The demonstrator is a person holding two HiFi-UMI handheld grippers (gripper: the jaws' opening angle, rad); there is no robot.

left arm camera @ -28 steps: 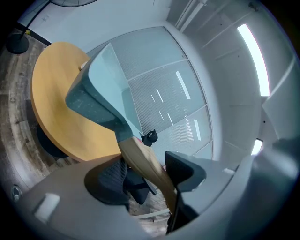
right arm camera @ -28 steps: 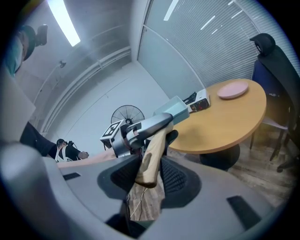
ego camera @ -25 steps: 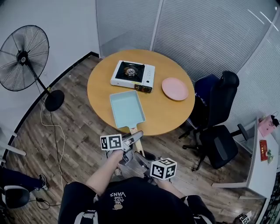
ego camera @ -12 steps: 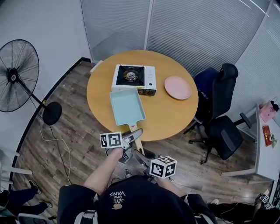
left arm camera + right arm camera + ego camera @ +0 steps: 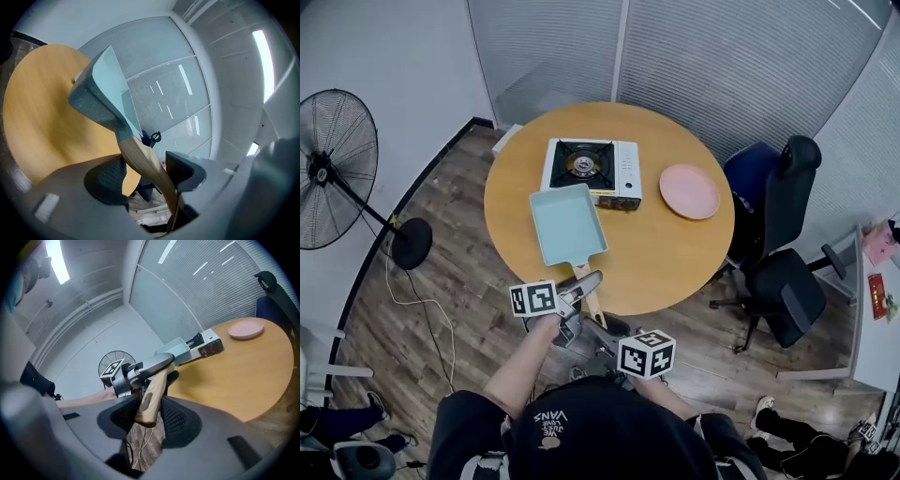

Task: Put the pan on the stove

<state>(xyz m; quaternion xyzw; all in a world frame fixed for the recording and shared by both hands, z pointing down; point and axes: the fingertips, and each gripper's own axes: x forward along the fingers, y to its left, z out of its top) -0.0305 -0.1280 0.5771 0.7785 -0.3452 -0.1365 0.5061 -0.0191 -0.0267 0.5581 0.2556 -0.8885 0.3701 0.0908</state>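
A light-blue rectangular pan (image 5: 567, 223) sits on the round wooden table (image 5: 666, 253), just in front of the white gas stove (image 5: 591, 171). Its wooden handle (image 5: 581, 274) sticks out past the table's near edge. My left gripper (image 5: 584, 284) straddles the handle (image 5: 140, 161) with its jaws open; a gap shows beside one pad. Nearer the person, my right gripper (image 5: 598, 330) has the handle's end (image 5: 150, 397) between its pads, which sit close against both sides. The right gripper view shows the pan (image 5: 173, 350) next to the stove (image 5: 206, 344).
A pink plate (image 5: 689, 191) lies on the table to the right of the stove. A black office chair (image 5: 783, 272) stands at the table's right. At the left, a floor fan (image 5: 333, 169) stands with its cable trailing over the wooden floor.
The head view has shifted a little. Both grippers stay at the pan's handle, and the pan keeps its place in front of the stove.
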